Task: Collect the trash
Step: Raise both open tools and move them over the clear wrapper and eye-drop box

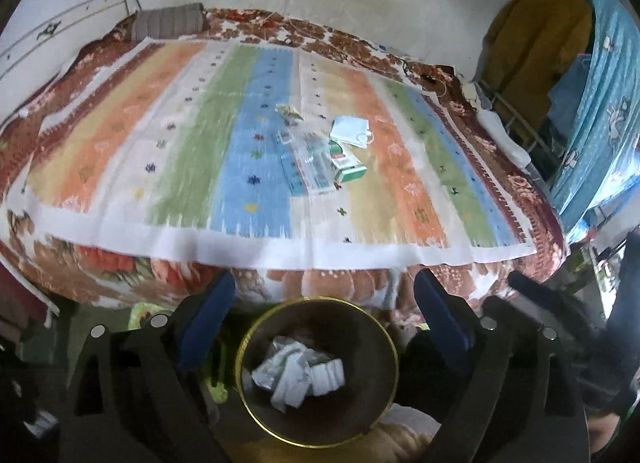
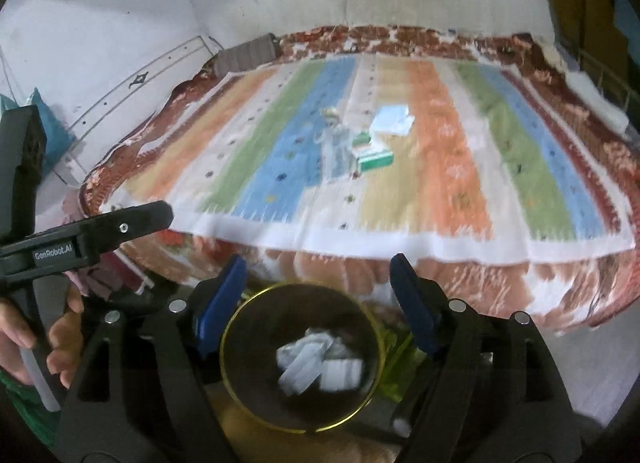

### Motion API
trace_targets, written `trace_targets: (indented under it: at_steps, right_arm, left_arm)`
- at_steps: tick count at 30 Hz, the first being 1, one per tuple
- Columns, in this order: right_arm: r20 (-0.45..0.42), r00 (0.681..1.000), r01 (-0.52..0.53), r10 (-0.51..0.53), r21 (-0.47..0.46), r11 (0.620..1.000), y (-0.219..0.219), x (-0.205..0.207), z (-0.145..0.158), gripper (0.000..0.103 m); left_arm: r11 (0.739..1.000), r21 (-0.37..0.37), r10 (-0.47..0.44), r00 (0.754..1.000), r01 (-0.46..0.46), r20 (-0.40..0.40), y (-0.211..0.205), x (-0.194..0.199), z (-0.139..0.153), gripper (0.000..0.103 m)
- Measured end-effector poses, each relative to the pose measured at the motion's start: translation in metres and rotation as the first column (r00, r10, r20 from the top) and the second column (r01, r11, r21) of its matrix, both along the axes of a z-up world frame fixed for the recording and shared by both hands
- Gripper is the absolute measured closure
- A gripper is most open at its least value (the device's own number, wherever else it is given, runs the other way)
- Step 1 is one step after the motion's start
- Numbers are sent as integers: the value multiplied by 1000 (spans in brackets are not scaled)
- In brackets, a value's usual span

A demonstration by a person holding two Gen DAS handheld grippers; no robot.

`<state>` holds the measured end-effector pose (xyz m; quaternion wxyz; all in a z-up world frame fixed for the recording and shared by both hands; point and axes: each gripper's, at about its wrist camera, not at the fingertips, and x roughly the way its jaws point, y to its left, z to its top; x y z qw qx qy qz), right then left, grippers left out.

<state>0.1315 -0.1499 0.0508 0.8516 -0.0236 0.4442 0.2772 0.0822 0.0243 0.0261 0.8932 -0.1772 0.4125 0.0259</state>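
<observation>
Bed with a striped sheet (orange, green, blue, cream bands) (image 1: 248, 135) over a floral blanket, against a stained white wall; views motion-blurred.

Left gripper (image 1: 324, 327): blue-padded jaws spread wide, nothing between them. Right gripper (image 2: 320, 303): likewise parted and empty. Both sit at the bottom of their frames, directly over a dark round bin with a yellow-gold rim (image 1: 390, 339) that stands on the floor at the bed's near edge. Crumpled white paper and wrappers (image 1: 298, 377) already lie in it.

Remaining trash is clustered mid-sheet, above and slightly right of centre in the left view:
- pale blue face mask (image 1: 350, 131)
- green-and-white small carton (image 1: 348, 169)
- clear printed plastic wrapper (image 1: 310, 167), long axis running away from the grippers
- small crumpled wrapper (image 1: 289, 111)

Judgement: the pile lies straight ahead, well apart from both tools across the bed. In the right view it sits near centre, so neither hand is clearly nearer.
</observation>
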Motion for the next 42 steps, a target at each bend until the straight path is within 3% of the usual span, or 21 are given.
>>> trace_targets:
  at_steps: [4,9,19,21,25,29,33,38,41,42]
  right_arm:
    - [-13,999,-38,38,31,999,6,18,2,33]
    - [14,996,-91,91,5,996,16,43,2,21]
    - [-49,997,-62,60,-29,998,27,103,-23,19]
    - [-59,996,-70,70,-10,997,30,112,-25,12]
    - [-42,995,-89,87,-32,996,34,127,-30,12]
    - [-72,995,-75,74,-16,997,33,145,-46,10]
    - [-79,995,-57,52,-65,996,39,165,-66,9]
    - [-68,996,-62,56,-81,995,45,186,-80,9]
    - [-29,994,-107,104,-113,988,55,188,-88,9]
    - [-8,993,-114,114,-136,984,57,189,-91,9]
  left_arm:
    - [1000,18,14,1000,-14,-15,6,16,3,9]
    - [999,39,1,1000,0,-28,12,37,10,8]
    - [998,-65,3,1000,-5,-31,39,111,-30,6]
    - [997,-80,14,997,-20,-70,45,122,-46,6]
    - [989,-148,14,996,-27,-92,55,138,-56,6]
    - [987,-161,-26,995,10,-95,55,160,-64,6]
    - [988,-156,-29,994,12,-110,61,183,-84,6]
    - [972,-235,-45,990,12,-132,77,201,-104,6]
    - [959,-277,-83,992,54,-94,82,208,-114,6]
    - [944,-320,-108,991,77,-82,84,211,-123,6]
